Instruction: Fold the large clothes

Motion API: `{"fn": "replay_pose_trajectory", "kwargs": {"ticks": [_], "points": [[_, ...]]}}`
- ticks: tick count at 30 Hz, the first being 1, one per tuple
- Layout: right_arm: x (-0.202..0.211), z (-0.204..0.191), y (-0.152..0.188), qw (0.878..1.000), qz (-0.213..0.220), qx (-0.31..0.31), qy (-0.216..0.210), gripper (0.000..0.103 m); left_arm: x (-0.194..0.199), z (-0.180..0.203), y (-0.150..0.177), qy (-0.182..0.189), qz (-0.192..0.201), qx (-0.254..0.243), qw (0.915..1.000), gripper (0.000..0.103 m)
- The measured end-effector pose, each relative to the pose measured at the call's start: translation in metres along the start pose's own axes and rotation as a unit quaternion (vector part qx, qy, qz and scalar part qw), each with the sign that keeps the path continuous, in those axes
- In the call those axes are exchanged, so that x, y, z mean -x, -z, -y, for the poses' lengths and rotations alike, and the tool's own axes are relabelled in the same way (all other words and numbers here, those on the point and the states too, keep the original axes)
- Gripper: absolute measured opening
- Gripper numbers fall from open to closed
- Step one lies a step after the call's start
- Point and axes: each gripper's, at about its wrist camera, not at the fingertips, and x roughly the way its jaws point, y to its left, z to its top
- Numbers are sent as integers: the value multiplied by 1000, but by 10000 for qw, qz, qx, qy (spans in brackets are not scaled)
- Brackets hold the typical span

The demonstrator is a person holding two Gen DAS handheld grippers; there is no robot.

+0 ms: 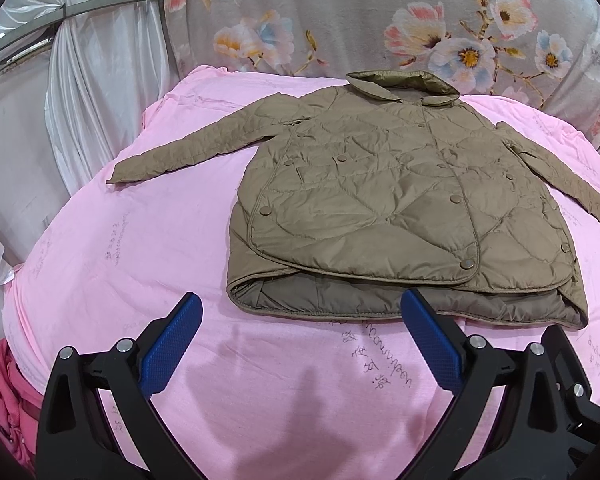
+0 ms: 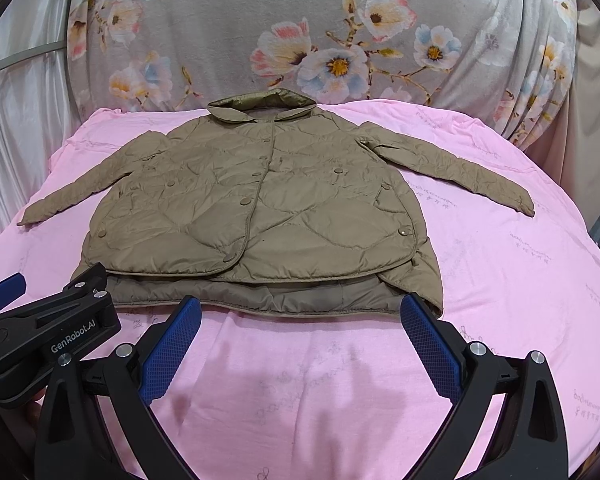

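Observation:
An olive-brown quilted jacket lies flat, front up, on a pink sheet, collar at the far end, both sleeves spread out to the sides. It also shows in the right wrist view. My left gripper is open and empty, hovering just short of the jacket's near hem, toward its left part. My right gripper is open and empty, its fingertips at the near hem, toward the right part. The left gripper's body shows at the left of the right wrist view.
A grey floral cloth hangs behind the pink sheet. White drapes stand at the left. A red-pink cloth bundle lies below the sheet's left edge. Bare pink sheet lies around the jacket.

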Motion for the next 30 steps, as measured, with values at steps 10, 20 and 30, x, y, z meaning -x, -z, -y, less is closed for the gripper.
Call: {"fn": "replay_pose_trajectory", "kwargs": {"ticks": [10, 20, 30], "points": [[-1, 0, 0, 10000, -5, -10, -6, 98, 1, -3, 0, -5, -4, 0, 10000, 97], [-3, 0, 1, 10000, -9, -6, -4, 98, 0, -3, 1, -4, -14, 2, 10000, 97], [-10, 1, 4, 9998, -167, 73, -128, 98, -17, 1, -1, 87, -160, -84, 9998, 97]]}}
